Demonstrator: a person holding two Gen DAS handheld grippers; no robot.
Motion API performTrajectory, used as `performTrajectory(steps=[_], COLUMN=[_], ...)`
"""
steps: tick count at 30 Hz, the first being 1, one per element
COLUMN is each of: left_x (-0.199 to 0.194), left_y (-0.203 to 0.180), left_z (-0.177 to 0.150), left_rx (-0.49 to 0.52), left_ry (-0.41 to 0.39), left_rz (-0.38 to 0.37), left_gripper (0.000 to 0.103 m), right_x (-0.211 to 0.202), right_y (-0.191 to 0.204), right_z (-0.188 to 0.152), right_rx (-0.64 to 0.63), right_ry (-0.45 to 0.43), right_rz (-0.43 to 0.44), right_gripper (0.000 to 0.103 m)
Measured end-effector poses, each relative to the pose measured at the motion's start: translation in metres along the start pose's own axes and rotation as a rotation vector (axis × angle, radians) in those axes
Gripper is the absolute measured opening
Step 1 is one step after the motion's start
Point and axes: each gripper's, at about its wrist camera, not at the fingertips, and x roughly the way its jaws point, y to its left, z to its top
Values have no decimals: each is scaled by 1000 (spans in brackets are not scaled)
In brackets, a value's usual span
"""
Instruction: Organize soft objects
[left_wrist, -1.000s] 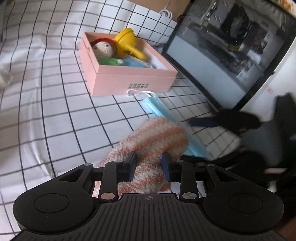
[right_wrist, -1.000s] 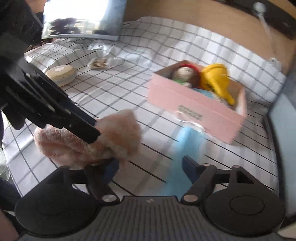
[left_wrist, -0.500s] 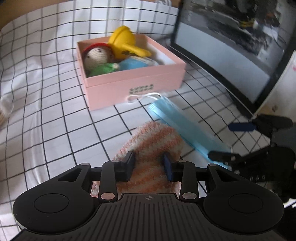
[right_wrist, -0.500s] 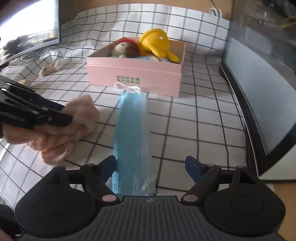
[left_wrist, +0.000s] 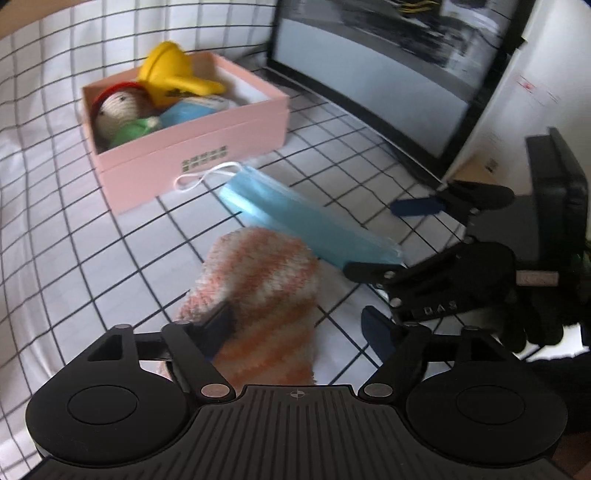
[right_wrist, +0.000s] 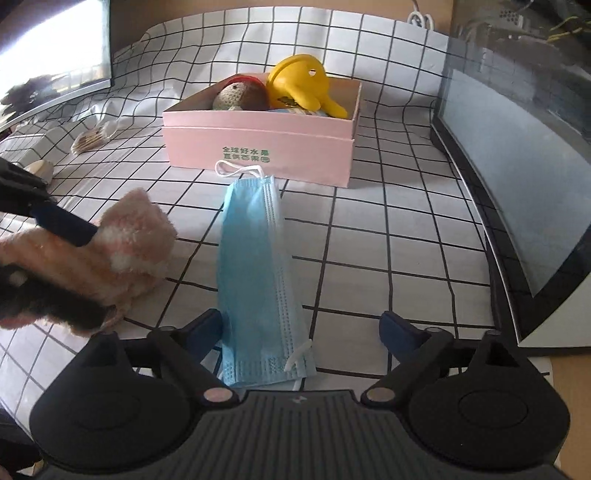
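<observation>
Fuzzy sock (left_wrist: 262, 295) between seemingly parted left gripper (left_wrist: 301, 325) fingers

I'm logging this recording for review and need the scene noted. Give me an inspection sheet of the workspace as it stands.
Surface: white tablecloth with a black grid.
Job's things: pink box holding a crocheted doll, a yellow plush and something blue; blue face mask flat in front of the box; striped fuzzy sock beside the mask.
Clutter: small wrapped item far left of the box.
Grippers: left gripper jaws wide, sock between them; whether it is released is unclear. Right gripper open, jaws astride the mask's near end.
Cables: white cord at the cloth's far edge.
Surroundings: monitor on the right, another screen on the left.
</observation>
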Motion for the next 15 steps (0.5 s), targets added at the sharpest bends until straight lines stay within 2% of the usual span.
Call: performTrajectory(steps=[3, 6, 9, 12, 15], left_x=[2, 4, 9, 13, 12], left_y=[8, 22, 34, 29, 22], left_z=[-2, -3, -6, -9, -10], left_rx=[-20, -92, -150, -116, -92], left_ry=[-22, -49, -44, -46, -58], left_rz=[86, 161, 177, 178, 203], left_gripper=[77, 75, 73, 76, 68], right_x=[0, 0, -1, -2, -1], right_y=[-3, -5, -4, -4, -6], right_z=[-3, -6, -8, -9, -8], right_rx=[23, 35, 41, 40, 33], right_ry=[-4, -8, -17, -23, -8], right_rz=[-4, -7, -12, -8, 6], right_gripper=[99, 102, 103, 103, 103])
